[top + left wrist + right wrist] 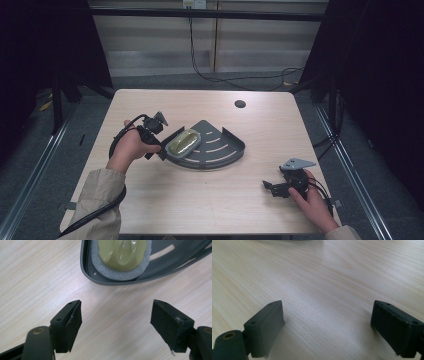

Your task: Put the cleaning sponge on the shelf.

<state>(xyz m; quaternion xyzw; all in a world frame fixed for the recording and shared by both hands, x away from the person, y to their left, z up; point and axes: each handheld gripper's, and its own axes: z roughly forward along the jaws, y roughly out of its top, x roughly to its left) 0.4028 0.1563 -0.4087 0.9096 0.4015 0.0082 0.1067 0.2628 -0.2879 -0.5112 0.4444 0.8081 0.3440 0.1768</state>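
- The yellow-green soap (183,141) on its grey foam pad (105,272) lies in the left corner of the dark corner tray (227,150), mid-table; nothing holds it.
- The left gripper (116,315) hangs just short of the tray's rim, jaws spread wide and empty; to grip well, I judge it should straddle pad and soap squarely, not the slick top alone.
- The right gripper (272,189) rests well apart over bare table (324,277), jaws wide, empty; it could steady the tray.

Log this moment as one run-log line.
left gripper: open, near yellow-green sponge in grey tray | right gripper: open, over table
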